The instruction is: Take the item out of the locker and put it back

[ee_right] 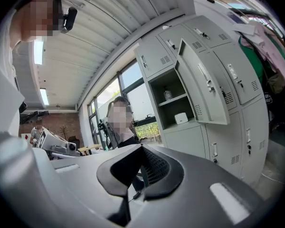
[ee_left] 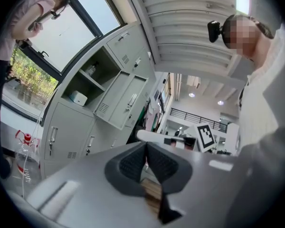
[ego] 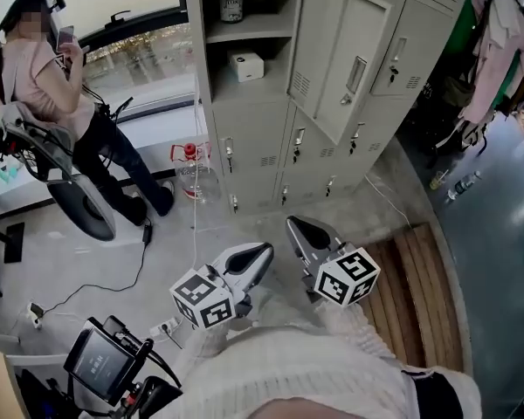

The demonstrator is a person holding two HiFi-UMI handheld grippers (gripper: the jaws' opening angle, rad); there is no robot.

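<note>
My left gripper (ego: 264, 251) is closed, its two dark pads pressed together with nothing between them. My right gripper (ego: 293, 224) is just beside it and is closed and empty as well. I hold both low in front of my body, tips pointing toward the grey locker (ego: 253, 138) and well short of it.

Under the right gripper lies a wooden platform (ego: 419, 291); the rest below me is pale floor (ego: 87, 260).

In the locker bank one upper door (ego: 342, 55) stands swung open to the right. The open compartment is split by a shelf. The white box (ego: 246, 66) sits on the lower level, toward the right side, and neither gripper touches it. A small jar (ego: 231, 7) stands on the shelf above it.

At the foot of the locker, to the left, a clear water jug (ego: 195, 175) with a red cap stands on the floor. Further left, by the window, a person (ego: 61, 94) in a pink top is seated.
</note>
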